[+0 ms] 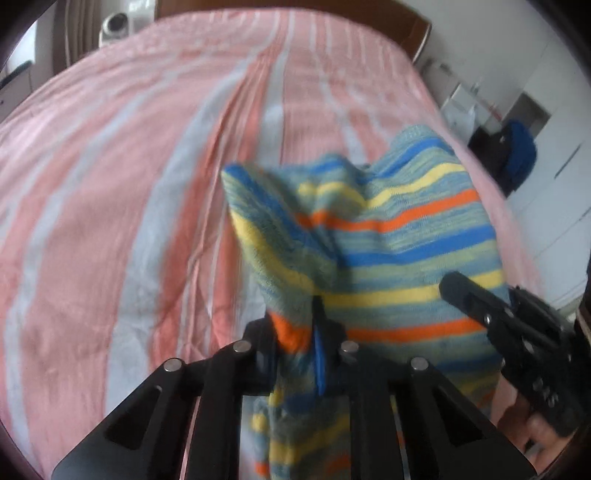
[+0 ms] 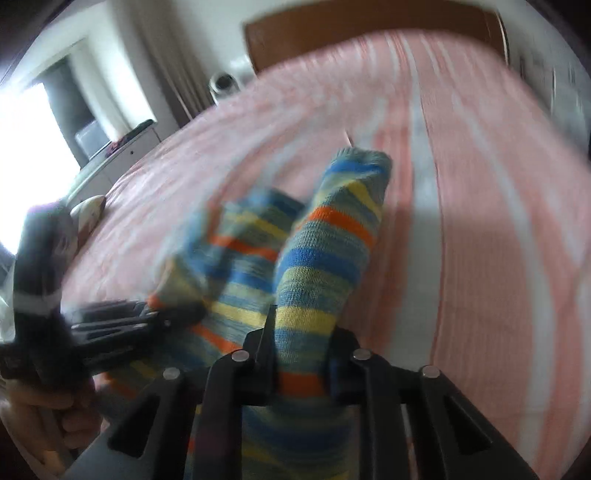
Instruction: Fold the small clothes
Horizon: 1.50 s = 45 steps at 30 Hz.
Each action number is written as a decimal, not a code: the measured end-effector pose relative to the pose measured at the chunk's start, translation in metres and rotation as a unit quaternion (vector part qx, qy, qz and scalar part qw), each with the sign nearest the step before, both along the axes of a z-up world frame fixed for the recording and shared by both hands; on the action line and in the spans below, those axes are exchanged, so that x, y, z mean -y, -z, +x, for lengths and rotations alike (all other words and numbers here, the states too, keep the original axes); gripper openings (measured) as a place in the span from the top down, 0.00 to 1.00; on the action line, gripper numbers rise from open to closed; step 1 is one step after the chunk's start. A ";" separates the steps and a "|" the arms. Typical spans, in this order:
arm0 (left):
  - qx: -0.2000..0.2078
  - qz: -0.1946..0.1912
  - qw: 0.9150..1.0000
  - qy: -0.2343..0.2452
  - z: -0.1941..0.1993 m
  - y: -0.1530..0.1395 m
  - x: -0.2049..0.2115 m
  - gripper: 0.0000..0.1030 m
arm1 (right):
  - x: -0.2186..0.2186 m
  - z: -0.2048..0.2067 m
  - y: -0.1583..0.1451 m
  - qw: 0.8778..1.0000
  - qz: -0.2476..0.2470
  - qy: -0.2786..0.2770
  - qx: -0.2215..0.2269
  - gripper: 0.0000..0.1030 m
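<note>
Both grippers are clamped on the same striped garment (image 1: 388, 236), a small knit piece in blue, yellow, orange and grey-green bands, lifted above the bed (image 1: 110, 184). The left gripper (image 1: 299, 339) has its jaws pinched narrow on a bunched fold of the knit near its lower edge, with cloth spilling down between the black linkage bars. The right gripper (image 2: 299, 354) is likewise closed tight on a rolled section of the fabric, which stands up and away from it toward the headboard (image 2: 369, 33).

From the left wrist view the right gripper (image 1: 480, 299) reaches in from the right side, its tip against the cloth. From the right wrist view the left gripper (image 2: 173, 310) comes in from the left, biting the garment's other part, with the person's hand (image 2: 48, 410) wrapped round its handle.

The bed wears a pink sheet with pale stripes. Both views are smeared by motion. A small white device (image 1: 114, 24) sits beyond the far corner of the bed.
</note>
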State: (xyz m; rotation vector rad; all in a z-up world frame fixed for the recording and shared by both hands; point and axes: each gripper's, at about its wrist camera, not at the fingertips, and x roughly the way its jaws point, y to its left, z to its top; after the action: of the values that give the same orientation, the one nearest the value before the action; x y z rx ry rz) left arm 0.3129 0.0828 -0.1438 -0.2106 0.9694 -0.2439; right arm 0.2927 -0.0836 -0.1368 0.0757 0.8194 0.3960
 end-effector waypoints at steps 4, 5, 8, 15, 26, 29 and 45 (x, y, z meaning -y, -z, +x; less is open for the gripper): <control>0.055 0.012 0.998 -0.008 -0.012 -0.047 -0.003 0.85 | -0.005 -0.017 -0.045 0.998 0.037 -0.002 0.058 0.80; 0.058 0.021 0.998 -0.010 -0.010 -0.051 -0.002 0.82 | -0.005 -0.014 -0.050 0.997 0.042 0.000 0.060 0.80; 0.052 0.087 0.994 -0.035 -0.012 -0.044 0.000 0.30 | 0.010 0.001 -0.045 0.997 0.056 0.027 0.037 0.71; 0.175 0.179 0.962 -0.113 -0.114 -0.061 0.003 0.01 | 0.052 -0.047 -0.034 0.994 -0.065 0.081 0.041 0.03; 0.211 0.153 0.947 -0.186 -0.214 -0.129 0.026 0.00 | 0.097 -0.192 -0.093 0.989 -0.036 0.095 0.111 0.00; 0.182 0.191 0.949 -0.175 -0.217 -0.124 0.040 0.00 | 0.099 -0.217 -0.095 0.986 -0.039 0.096 0.132 0.00; 0.109 0.162 0.974 -0.115 -0.254 -0.116 0.067 0.00 | 0.070 -0.254 -0.118 0.991 -0.090 0.069 0.065 0.00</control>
State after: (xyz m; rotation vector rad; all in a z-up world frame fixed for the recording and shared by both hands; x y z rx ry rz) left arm 0.0592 0.0154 -0.0278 0.0050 0.7448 0.1027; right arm 0.0388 -0.1540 -0.0190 -0.0609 0.7143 0.1921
